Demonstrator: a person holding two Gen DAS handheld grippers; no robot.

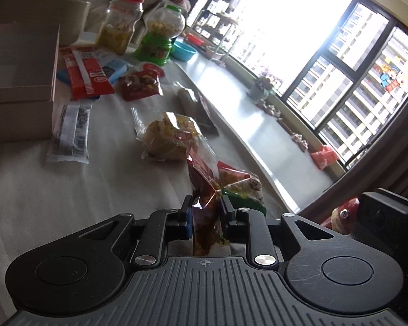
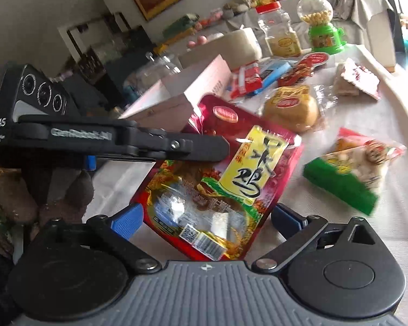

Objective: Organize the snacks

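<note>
My left gripper (image 1: 205, 212) is shut on a red foil snack pouch (image 1: 205, 203), seen edge-on between its jaws. In the right wrist view the same pouch (image 2: 220, 179) shows its face with a yellow label, held up by the left gripper (image 2: 223, 149) from the left. My right gripper (image 2: 206, 217) is open, its blue pads on either side of the pouch's lower end, apart from it. An open pink box (image 1: 21, 62) stands at the left; it also shows in the right wrist view (image 2: 187, 87).
On the white table lie a wrapped yellow bun (image 1: 168, 138), a green-edged snack bag (image 2: 345, 174), a grey bar wrapper (image 1: 70, 133), red packets (image 1: 87, 73), a red-lidded jar (image 1: 122, 21) and a green candy dispenser (image 1: 160, 35). The table edge and a window sill run along the right.
</note>
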